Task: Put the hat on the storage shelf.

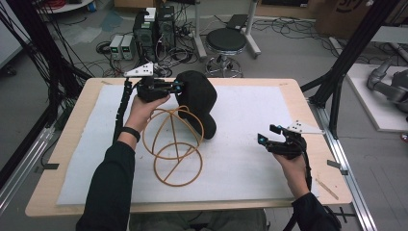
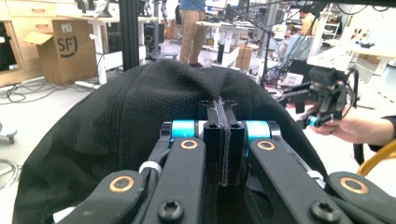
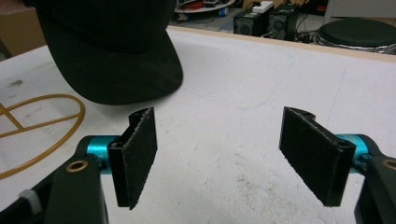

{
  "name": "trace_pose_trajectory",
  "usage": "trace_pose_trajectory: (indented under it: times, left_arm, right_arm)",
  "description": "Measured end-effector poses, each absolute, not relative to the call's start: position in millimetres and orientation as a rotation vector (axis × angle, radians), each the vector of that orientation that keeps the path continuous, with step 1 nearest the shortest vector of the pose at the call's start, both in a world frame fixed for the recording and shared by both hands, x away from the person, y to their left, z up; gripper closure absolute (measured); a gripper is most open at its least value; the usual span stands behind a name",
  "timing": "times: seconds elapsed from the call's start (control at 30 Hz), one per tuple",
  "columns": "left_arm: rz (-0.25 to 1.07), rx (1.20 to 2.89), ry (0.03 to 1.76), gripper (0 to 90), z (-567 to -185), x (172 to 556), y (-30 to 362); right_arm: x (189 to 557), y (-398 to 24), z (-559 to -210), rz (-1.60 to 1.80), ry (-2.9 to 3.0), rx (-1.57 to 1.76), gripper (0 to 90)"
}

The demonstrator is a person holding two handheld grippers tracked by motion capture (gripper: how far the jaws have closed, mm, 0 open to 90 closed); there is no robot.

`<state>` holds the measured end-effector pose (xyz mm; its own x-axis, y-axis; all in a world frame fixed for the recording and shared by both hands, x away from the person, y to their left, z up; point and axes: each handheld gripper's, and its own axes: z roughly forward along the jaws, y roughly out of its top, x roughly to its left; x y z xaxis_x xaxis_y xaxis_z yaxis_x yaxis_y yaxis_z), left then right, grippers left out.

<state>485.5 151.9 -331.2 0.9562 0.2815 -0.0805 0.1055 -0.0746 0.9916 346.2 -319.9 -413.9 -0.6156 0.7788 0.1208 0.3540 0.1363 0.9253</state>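
Two grippers show from above: our left gripper [image 1: 177, 87] pinches the black cap [image 1: 198, 103] over the wire stand [image 1: 174, 144]; white tabletop [image 1: 250, 168] lies open. Left gripper view: cloth clamped. Right gripper view: right gripper [image 3: 218, 154] gapes wide, holding nothing.

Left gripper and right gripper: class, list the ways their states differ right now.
The left gripper has its jaws shut on the black cap, pinching its fabric, while the right gripper has its jaws wide apart with nothing between them. The left is raised beside the wire stand; the right sits low over the white mat. Both are hand-held.
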Motion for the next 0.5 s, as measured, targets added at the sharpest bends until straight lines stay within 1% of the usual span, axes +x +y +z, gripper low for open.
trace_pose_trajectory:
  times: [0.1,0.5]
  left_arm:
    - [0.155,1.623,0.301,89.7,-327,486,151]
    - [0.163,1.625,0.360,89.6,-316,490,148]
  right_arm:
    - [346,-320,-414,1.479,2.031,1.084,27.6]
    - [346,-320,-414,1.481,2.030,1.088,27.6]
